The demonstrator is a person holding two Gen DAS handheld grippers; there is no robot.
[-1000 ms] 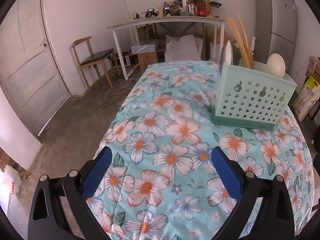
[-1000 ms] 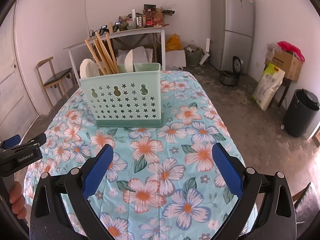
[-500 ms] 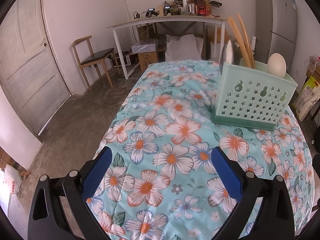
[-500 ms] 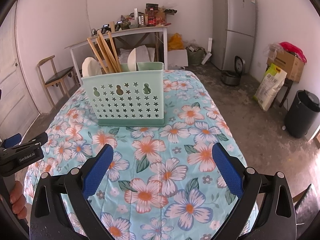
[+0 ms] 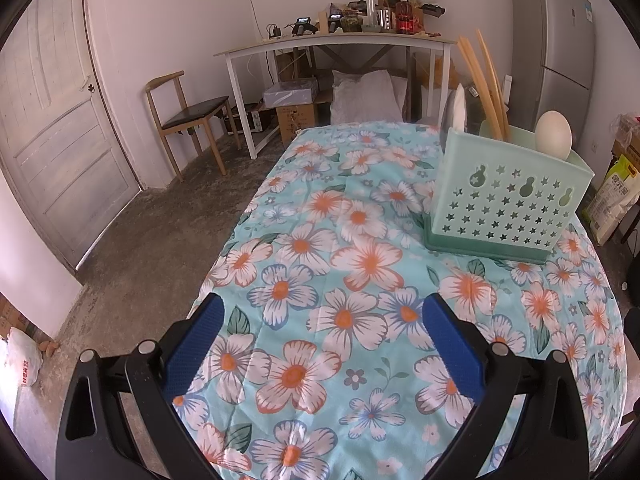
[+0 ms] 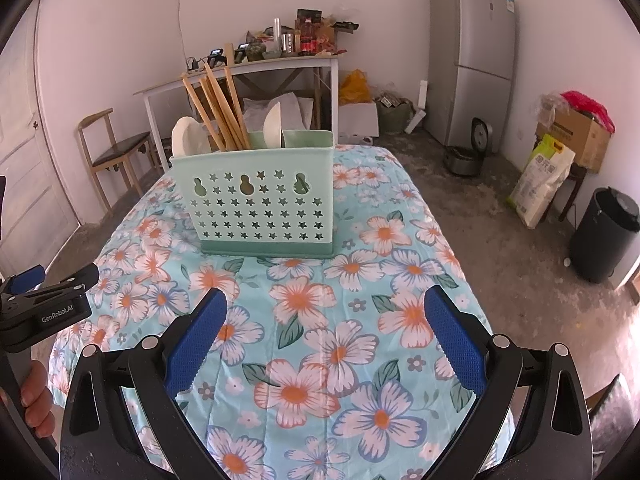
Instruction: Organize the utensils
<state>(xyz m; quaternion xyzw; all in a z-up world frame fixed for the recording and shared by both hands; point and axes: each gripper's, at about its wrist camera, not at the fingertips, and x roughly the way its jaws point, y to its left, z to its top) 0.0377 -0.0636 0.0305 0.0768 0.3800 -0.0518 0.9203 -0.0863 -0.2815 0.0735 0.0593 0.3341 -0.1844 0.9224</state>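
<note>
A mint-green utensil holder (image 6: 260, 208) with star cut-outs stands upright on the floral tablecloth (image 6: 320, 320). Several wooden chopsticks (image 6: 218, 112) lean in it, with a white spoon (image 6: 188, 136) to their left and another white spoon (image 6: 274, 128) to their right. In the left wrist view the holder (image 5: 504, 204) stands at the right, with chopsticks (image 5: 486, 84) and a white spoon (image 5: 554, 134). My right gripper (image 6: 326, 336) is open and empty, in front of the holder. My left gripper (image 5: 326, 338) is open and empty, left of the holder; it also shows in the right wrist view (image 6: 44, 304).
A white desk (image 5: 332, 48) with clutter, a wooden chair (image 5: 188, 116) and boxes stand behind the table. A grey fridge (image 6: 472, 60), a black bin (image 6: 604, 236), a sack (image 6: 544, 180) and a cardboard box (image 6: 576, 140) stand on the right. A door (image 5: 52, 120) is at the left.
The right gripper has drifted slightly, so the holder sits a little further right in its view. The left gripper has barely moved. Both stay open.
</note>
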